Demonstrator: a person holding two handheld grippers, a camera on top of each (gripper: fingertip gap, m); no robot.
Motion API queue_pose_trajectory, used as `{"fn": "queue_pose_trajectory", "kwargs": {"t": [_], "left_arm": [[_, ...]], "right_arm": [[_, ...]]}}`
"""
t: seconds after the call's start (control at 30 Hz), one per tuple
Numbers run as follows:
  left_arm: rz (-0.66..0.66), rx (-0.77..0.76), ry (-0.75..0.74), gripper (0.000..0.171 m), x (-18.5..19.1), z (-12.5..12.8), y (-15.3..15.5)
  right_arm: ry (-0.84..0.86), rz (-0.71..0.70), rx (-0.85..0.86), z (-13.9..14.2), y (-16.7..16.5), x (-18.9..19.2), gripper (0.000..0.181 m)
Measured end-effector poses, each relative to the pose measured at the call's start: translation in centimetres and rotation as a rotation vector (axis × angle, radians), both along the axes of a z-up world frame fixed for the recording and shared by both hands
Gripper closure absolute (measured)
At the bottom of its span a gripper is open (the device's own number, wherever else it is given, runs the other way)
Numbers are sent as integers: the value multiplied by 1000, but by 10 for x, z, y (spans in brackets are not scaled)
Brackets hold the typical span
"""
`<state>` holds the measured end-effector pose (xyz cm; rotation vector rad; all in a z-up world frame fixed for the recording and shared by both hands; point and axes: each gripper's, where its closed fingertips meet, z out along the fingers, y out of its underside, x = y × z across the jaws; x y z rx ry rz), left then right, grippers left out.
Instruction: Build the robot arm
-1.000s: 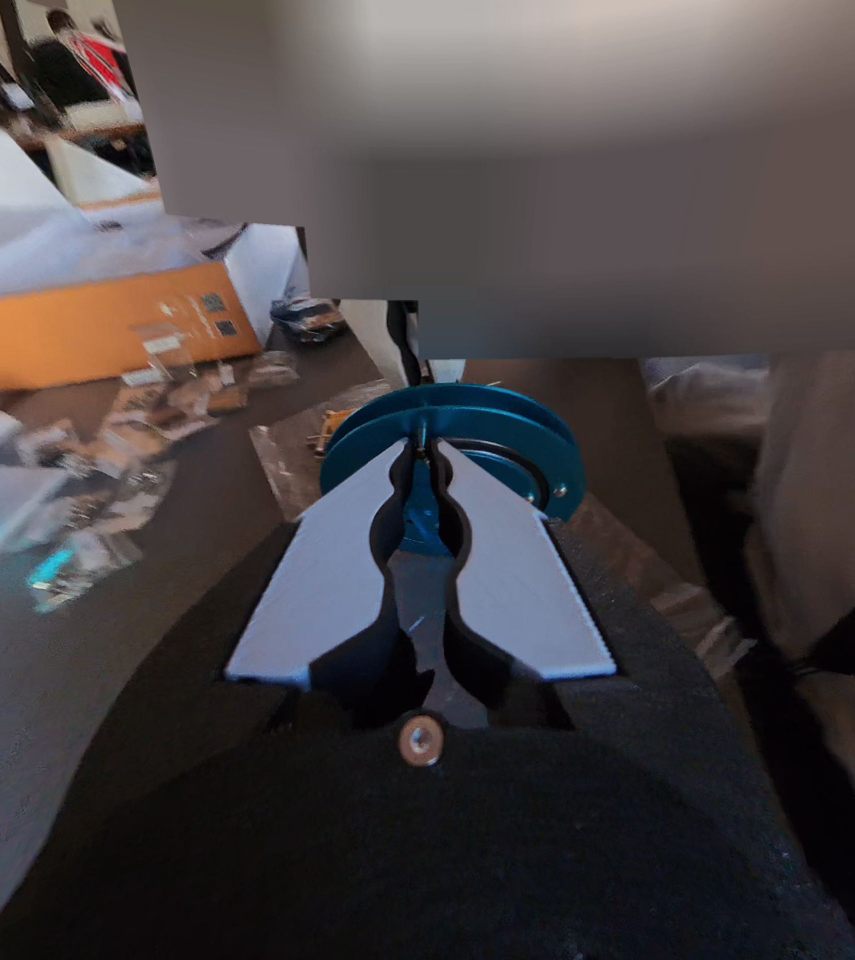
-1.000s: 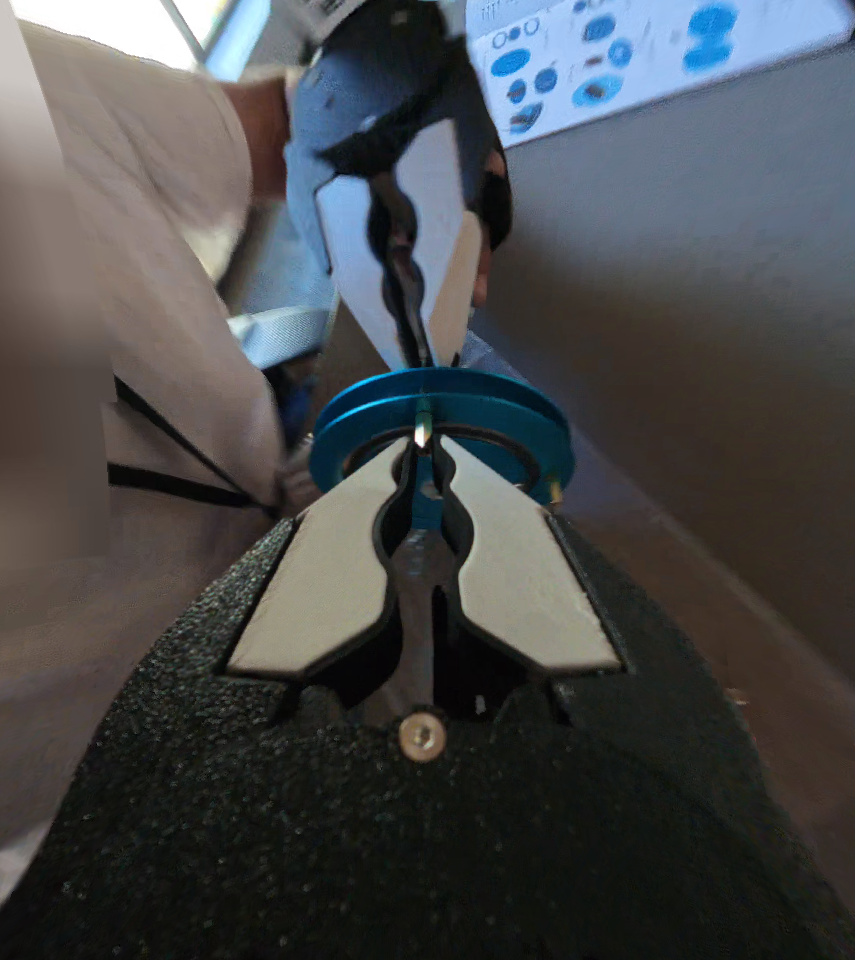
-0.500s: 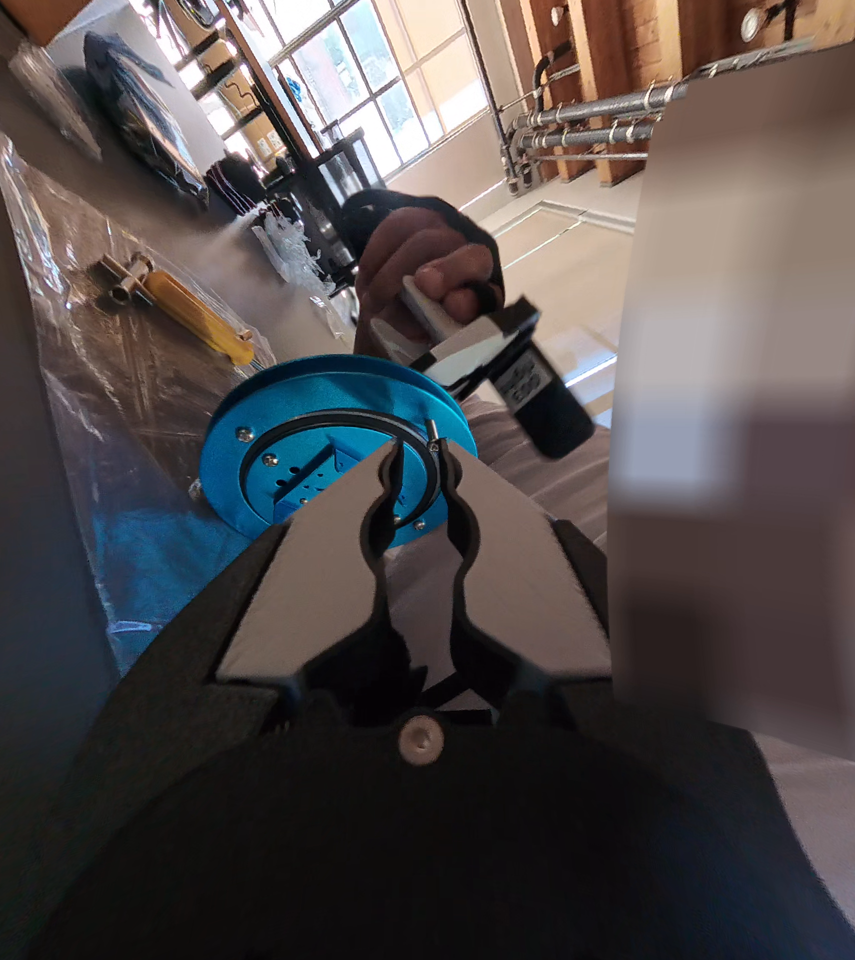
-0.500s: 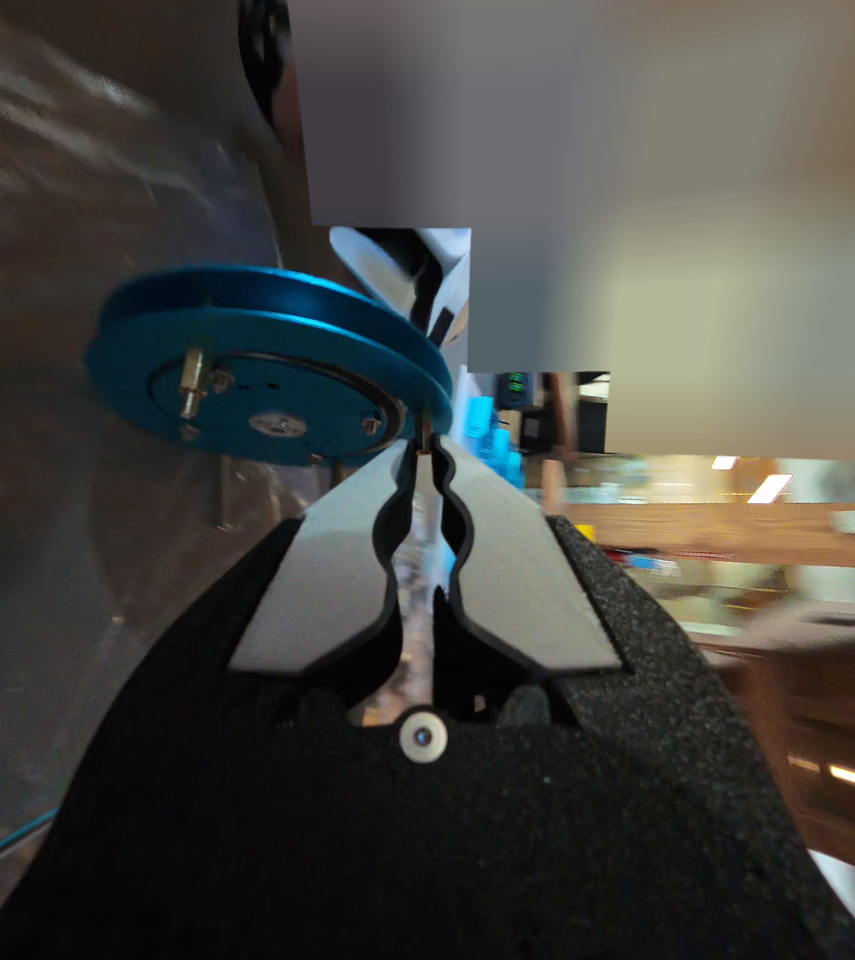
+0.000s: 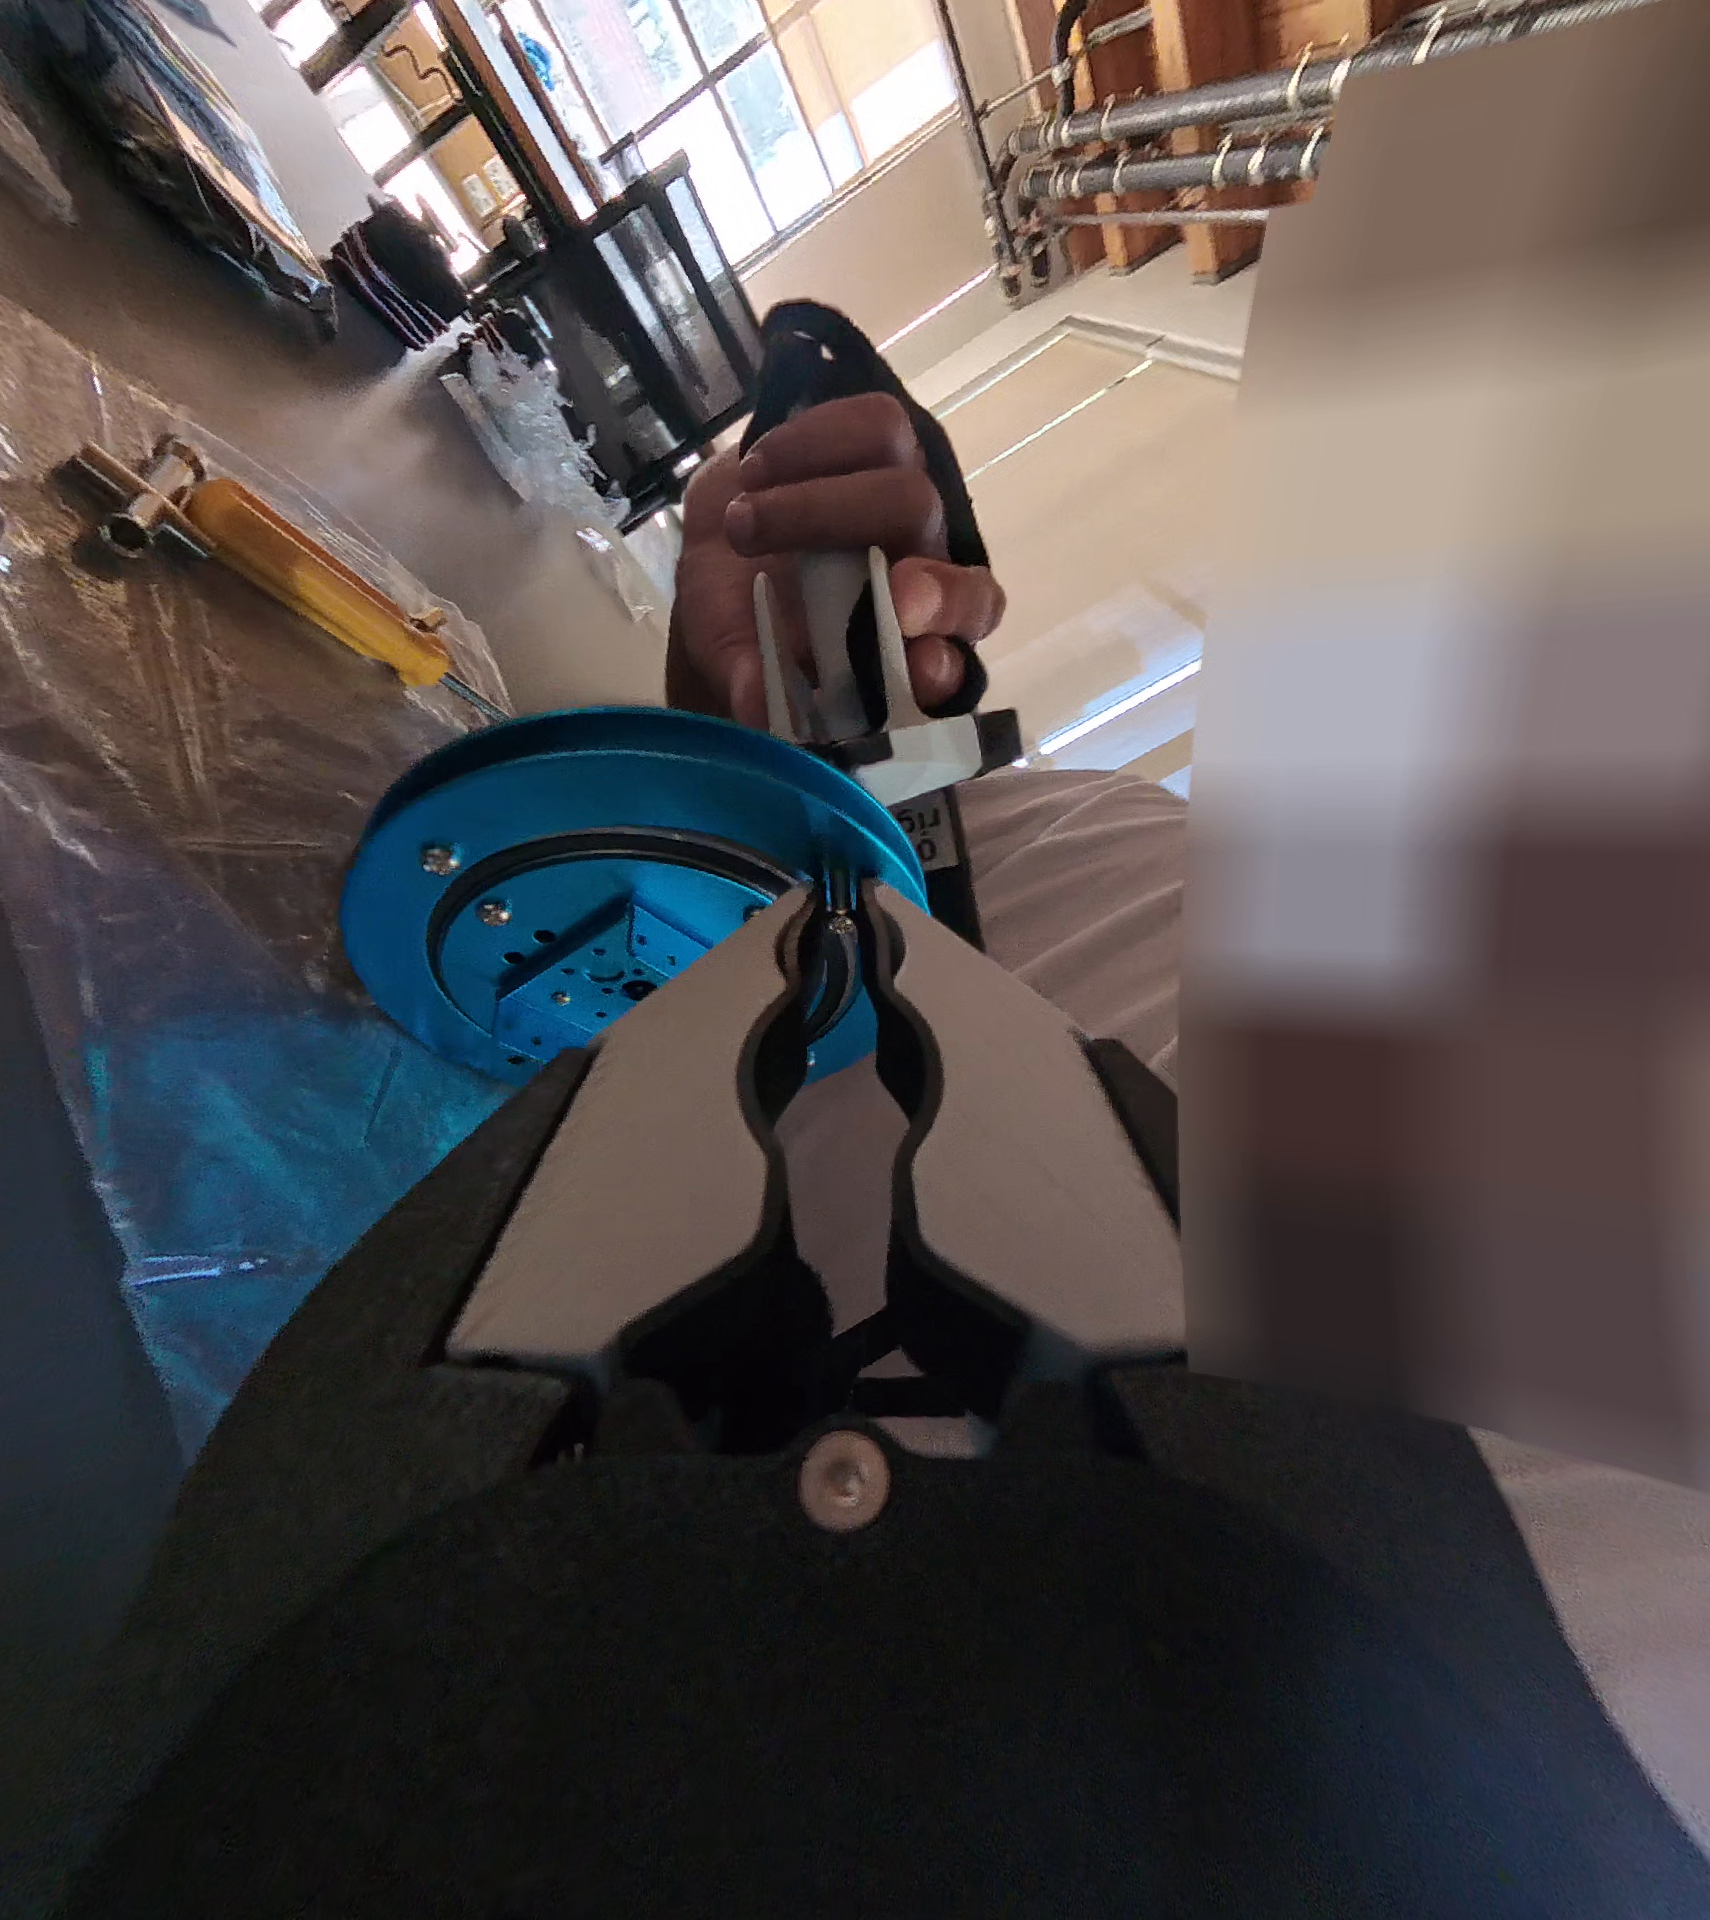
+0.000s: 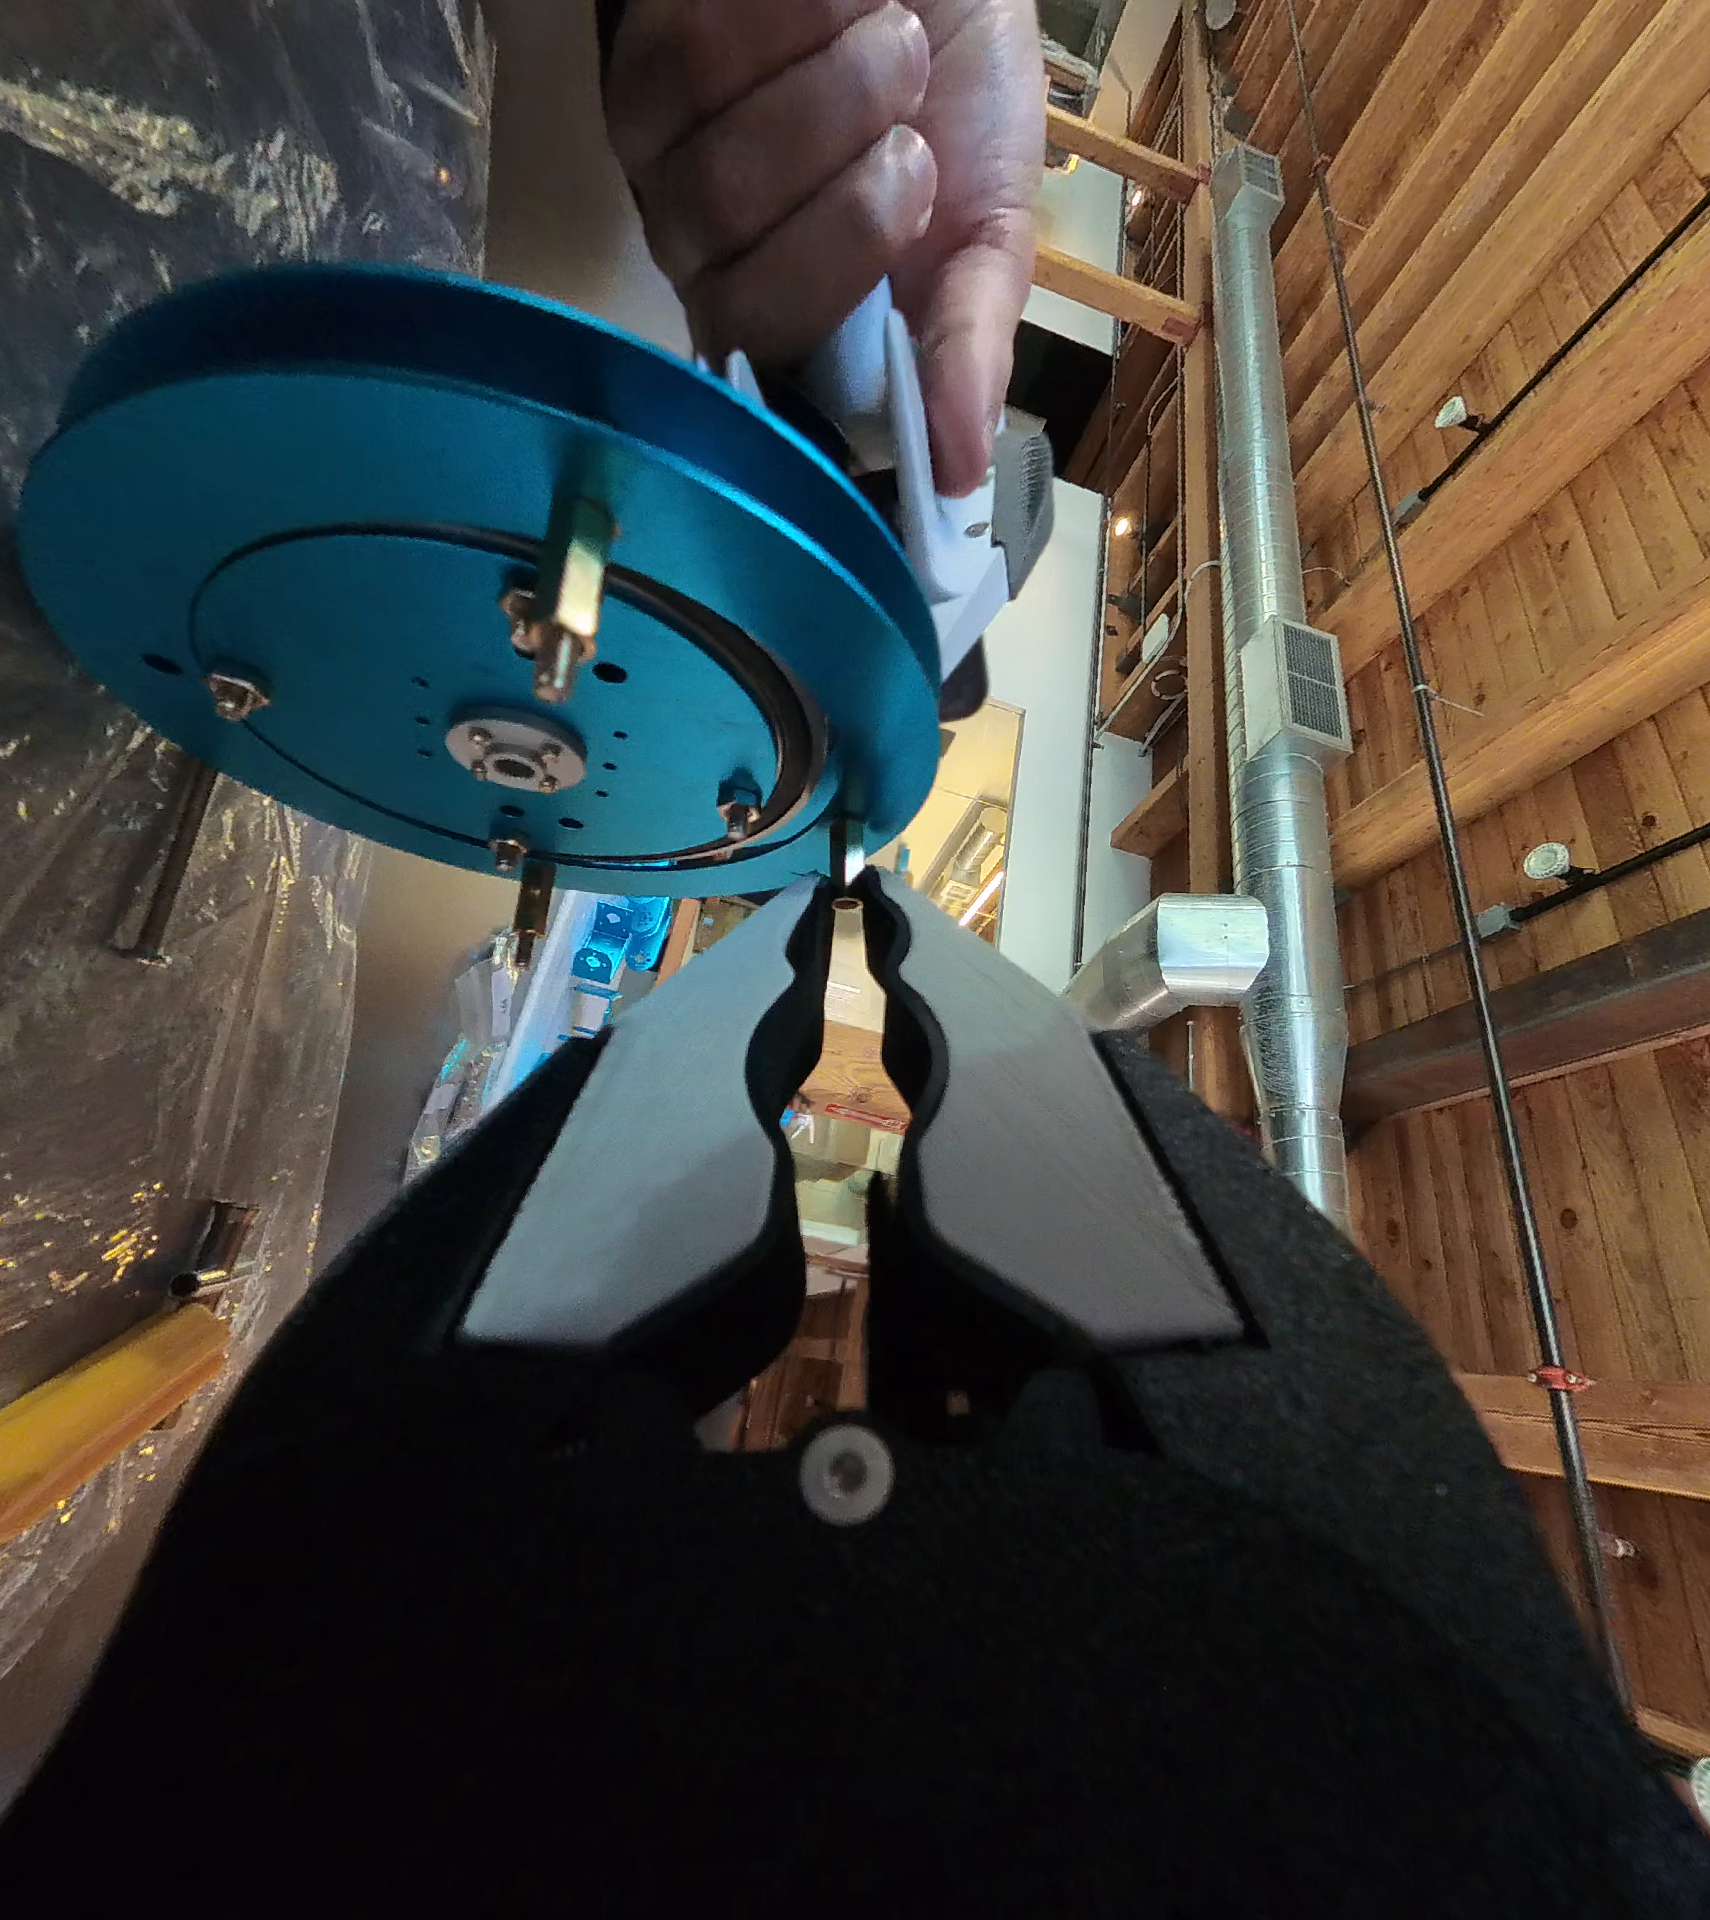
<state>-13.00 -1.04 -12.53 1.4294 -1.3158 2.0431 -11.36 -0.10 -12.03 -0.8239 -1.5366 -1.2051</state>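
A grey table (image 5: 394, 436) carries a clear plastic sheet (image 5: 82, 790), and above its near edge a blue metal disc assembly (image 5: 560, 831) is held in the air between the two grippers. It is two round anodised plates stacked face to face with a narrow groove between their rims; its flat faces stand roughly at right angles to the tabletop, and its axis runs roughly level. One face carries a blue rectangular block inside a black ring; the other face (image 6: 394, 582) shows a silver hub, nuts and brass standoffs (image 6: 570, 592) pointing outward.

The left gripper (image 5: 838, 914) has its tips pinched on the disc's rim by a small screw. The right gripper (image 6: 846, 894) is clamped on a brass standoff at the rim.

A yellow-handled socket driver (image 5: 311, 571) lies on the sheet beyond the disc.
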Motion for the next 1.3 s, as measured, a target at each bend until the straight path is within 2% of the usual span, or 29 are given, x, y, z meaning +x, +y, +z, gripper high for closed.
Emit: {"fn": "queue_pose_trajectory", "kwargs": {"t": [0.03,0.1,0.17,0.43,0.57,0.7,0.87,1.0,1.03,1.1,1.23,1.3], "left_arm": [[8,45,-20,168,-1,0,-1],[46,163,-78,168,0,-1,0],[80,330,-164,169,0,-2,-1],[192,992,-492,169,-1,-5,-10],[259,1366,-676,170,-1,-6,-13],[288,1584,-789,171,-1,-6,-14],[312,1881,-986,171,-2,-6,-20],[352,2098,-1143,171,-3,-5,-25],[358,2089,-1133,171,-2,-5,-24],[356,1965,-1047,170,0,-4,-21],[355,1579,-813,169,5,-4,-7],[325,1361,-715,169,6,-3,-6]], "right_arm": [[11,-3,-9,0,0,-1,178],[67,-25,-62,-2,1,0,177],[197,-51,-194,-4,1,1,178],[849,-151,-976,-16,-12,-4,178],[1100,-217,-1281,-17,-21,-7,179],[1416,-264,-1615,-17,-25,-10,179],[1664,-217,-2015,-13,-37,-16,179],[1757,-123,-2247,-11,-43,-19,177],[1759,-112,-2255,-11,-42,-18,177],[1677,-96,-2120,-12,-38,-16,178],[1302,-39,-1450,-13,-17,-5,176],[1096,3,-1181,-11,-15,-2,175]]}}
